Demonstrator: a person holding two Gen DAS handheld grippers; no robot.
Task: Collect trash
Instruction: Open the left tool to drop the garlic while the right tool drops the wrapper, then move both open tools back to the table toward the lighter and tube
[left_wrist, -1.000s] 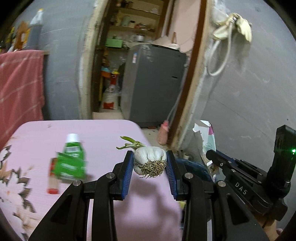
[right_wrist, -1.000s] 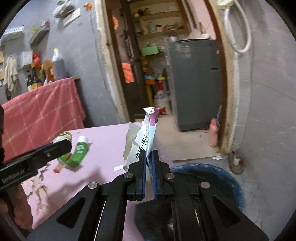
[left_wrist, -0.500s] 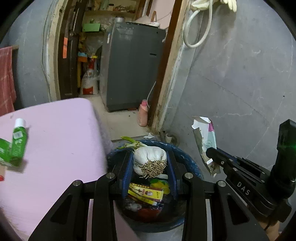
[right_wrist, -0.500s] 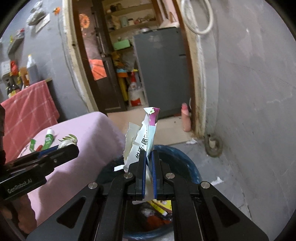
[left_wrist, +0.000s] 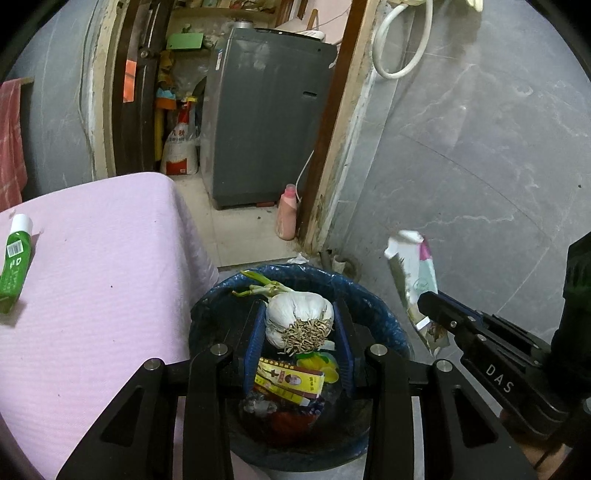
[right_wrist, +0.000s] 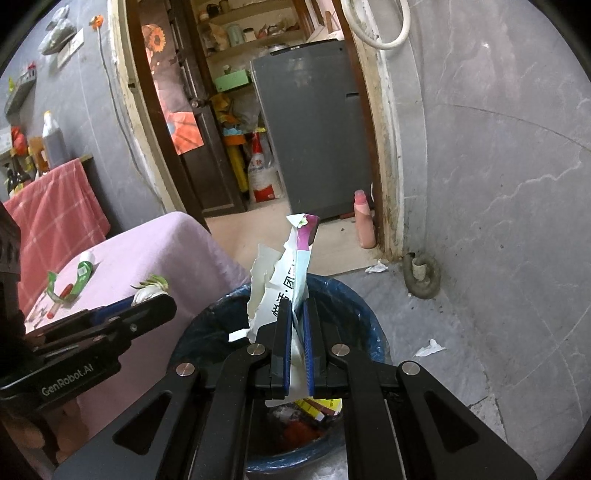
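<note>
A white garlic bulb (left_wrist: 299, 321) with green shoots and dry roots sits between the blue pads of my left gripper (left_wrist: 299, 310). The jaws are opening, and the bulb still hangs between them. It is directly above the blue-lined trash bin (left_wrist: 369, 295), which holds a yellow packet and other rubbish. My right gripper (right_wrist: 297, 306) is shut on a torn white and purple packet (right_wrist: 295, 266) that stands upright over the same bin (right_wrist: 354, 299). The left wrist view shows that packet (left_wrist: 413, 273) just beyond the bin's right rim.
A pink-covered table (left_wrist: 92, 277) lies left of the bin, with a green tube (left_wrist: 14, 254) on it. A pink bottle (left_wrist: 287, 218) stands on the floor by the door frame, in front of a grey appliance (left_wrist: 266, 122). A grey wall stands on the right. Paper scraps (right_wrist: 428, 347) lie on the floor.
Both grippers have swung from above the pink table to the right and down, and now hang over the bin. Each still carries its item.
</note>
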